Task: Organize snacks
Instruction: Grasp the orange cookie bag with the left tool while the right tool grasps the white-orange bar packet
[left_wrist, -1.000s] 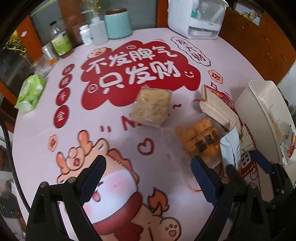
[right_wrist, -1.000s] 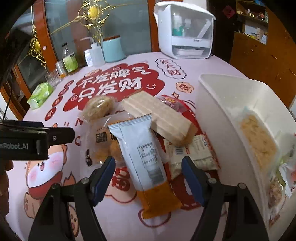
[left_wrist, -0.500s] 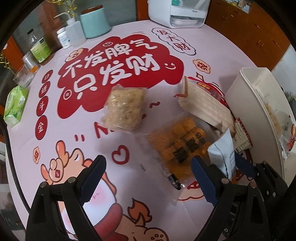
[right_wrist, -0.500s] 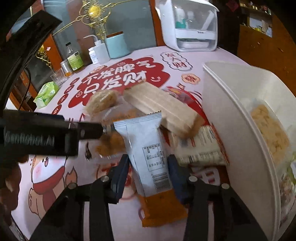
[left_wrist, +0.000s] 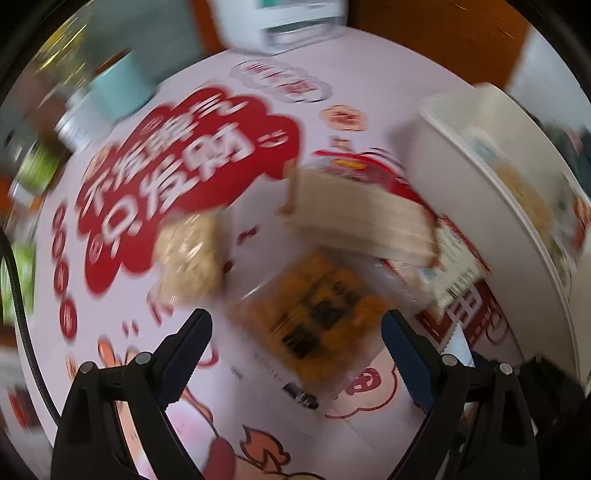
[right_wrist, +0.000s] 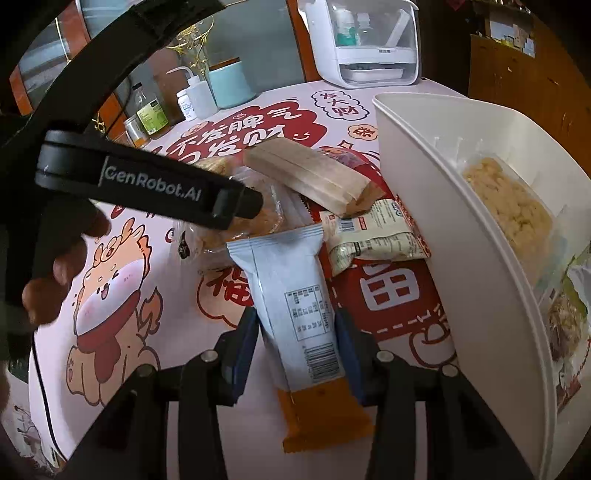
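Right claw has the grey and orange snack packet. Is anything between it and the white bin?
Nothing visible. The packet, held in the right claw, lies beside the white bin, with only bare tablecloth between them.

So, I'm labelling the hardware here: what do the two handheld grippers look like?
Both the left gripper and the right gripper have black angular frames with silver pivot screws and blue finger pads. The left's black body reads "GenRobot.AI" in white, and a black cable trails beside it.

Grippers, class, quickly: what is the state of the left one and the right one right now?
Left gripper: open, holding nothing, above the orange snack bag.
Right gripper: closed on the white-and-orange snack packet.
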